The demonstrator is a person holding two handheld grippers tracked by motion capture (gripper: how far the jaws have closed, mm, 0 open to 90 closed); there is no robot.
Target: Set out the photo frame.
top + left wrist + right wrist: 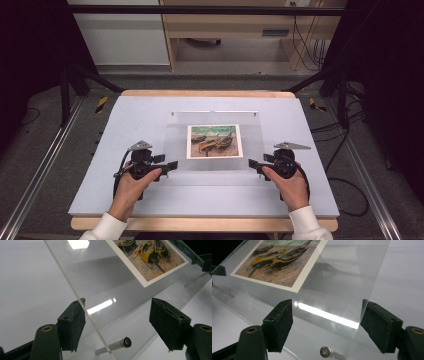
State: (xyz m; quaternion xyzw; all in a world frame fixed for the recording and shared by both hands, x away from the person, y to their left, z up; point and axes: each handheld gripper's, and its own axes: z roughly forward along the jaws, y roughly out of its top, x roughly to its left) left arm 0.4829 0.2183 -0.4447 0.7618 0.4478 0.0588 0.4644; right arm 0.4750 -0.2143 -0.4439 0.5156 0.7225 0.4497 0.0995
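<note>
A: From above, the clear acrylic frame (pixel 215 142) with the boat print (pixel 214 141) lies mid-bench, the left claw (pixel 170 165) and right claw (pixel 252 164) at its near corners.

B: Closer in, both claws straddle the panel's edge unclamped, and a metal standoff (pixel 113 346) shows beneath.

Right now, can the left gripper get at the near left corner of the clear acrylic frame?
Probably yes: the left gripper is open, and the acrylic frame edge already runs between its jaws with nothing blocking it.
</note>
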